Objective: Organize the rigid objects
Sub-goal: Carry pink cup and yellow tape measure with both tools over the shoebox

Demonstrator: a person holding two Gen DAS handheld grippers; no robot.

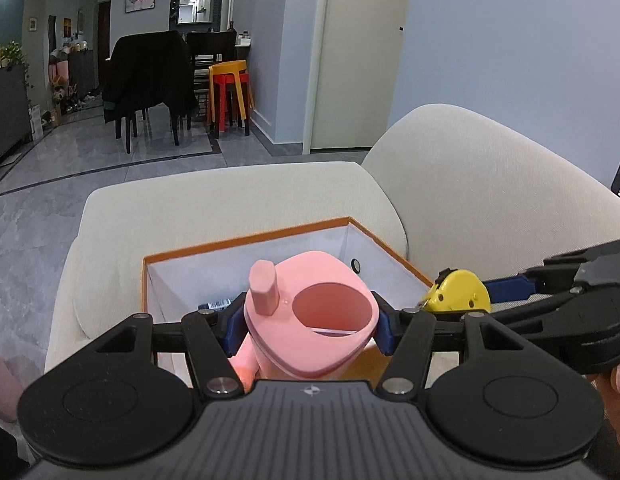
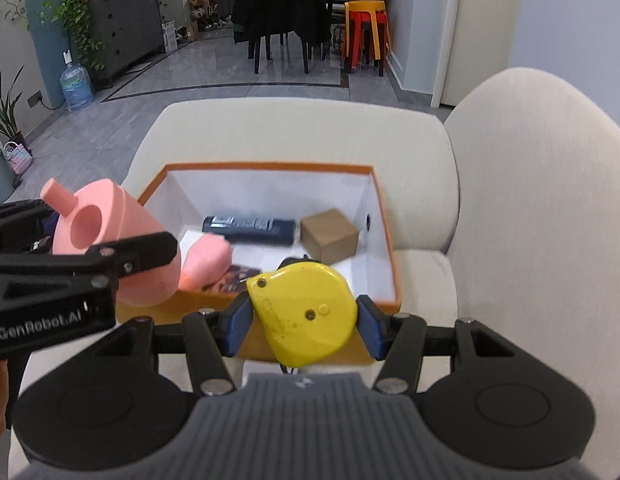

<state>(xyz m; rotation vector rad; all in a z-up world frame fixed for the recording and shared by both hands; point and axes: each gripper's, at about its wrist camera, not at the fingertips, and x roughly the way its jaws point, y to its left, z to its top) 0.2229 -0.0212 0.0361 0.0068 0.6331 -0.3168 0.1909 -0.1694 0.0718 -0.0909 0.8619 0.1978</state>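
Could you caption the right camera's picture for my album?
Right gripper holds a yellow tape measure over an orange box.

Cream sofa [image 2: 294,128]; 2 stacked stools [image 2: 365,20]; water jug [image 2: 76,86]; dark dresser [image 2: 126,28].

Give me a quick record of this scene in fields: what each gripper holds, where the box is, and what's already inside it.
left gripper: shut on the pink watering can, held over the near-left edge of the box
right gripper: shut on the yellow tape measure, held over the near edge of the box
box: orange outside, white inside, open, sitting on a cream sofa
inside the box: dark bottle lying on its side, small brown carton, a printed card partly hidden
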